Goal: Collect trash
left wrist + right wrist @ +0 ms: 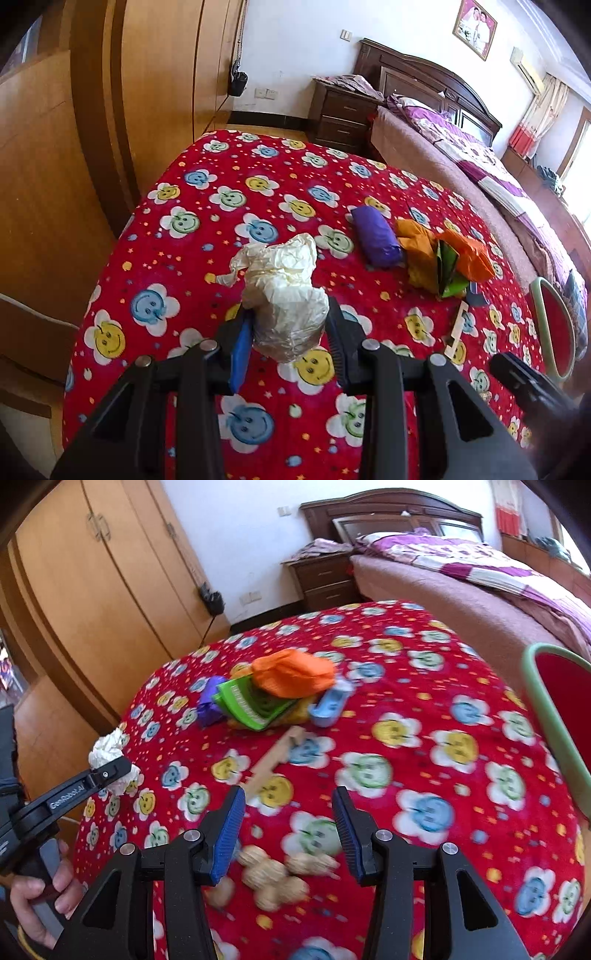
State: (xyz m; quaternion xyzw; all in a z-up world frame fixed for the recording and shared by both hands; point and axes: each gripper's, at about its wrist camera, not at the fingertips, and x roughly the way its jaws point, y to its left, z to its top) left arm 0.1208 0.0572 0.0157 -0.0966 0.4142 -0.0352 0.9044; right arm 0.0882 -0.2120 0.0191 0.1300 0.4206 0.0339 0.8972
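Bedroom with wooden wardrobes and a dark-framed bed (461, 576); in front lies a red blanket (207, 229) printed with smiling flowers. Above it the left gripper (290, 321) is clamped on a crumpled white paper wad (284, 291), held clear of the cloth. Farther back, a purple packet (376, 236) touches a heap of orange wrappers (467, 254) with a green carton (243, 705) and a pale blue container (330, 707) beside them. A cardboard strip (275, 757) lies between that heap and the right gripper (290, 834), whose jaws stand apart around nothing, poised over blurred peanuts (273, 875). A green-rimmed red bin (554, 716) sits at the right edge. A hand (40, 897) grips the left tool's handle
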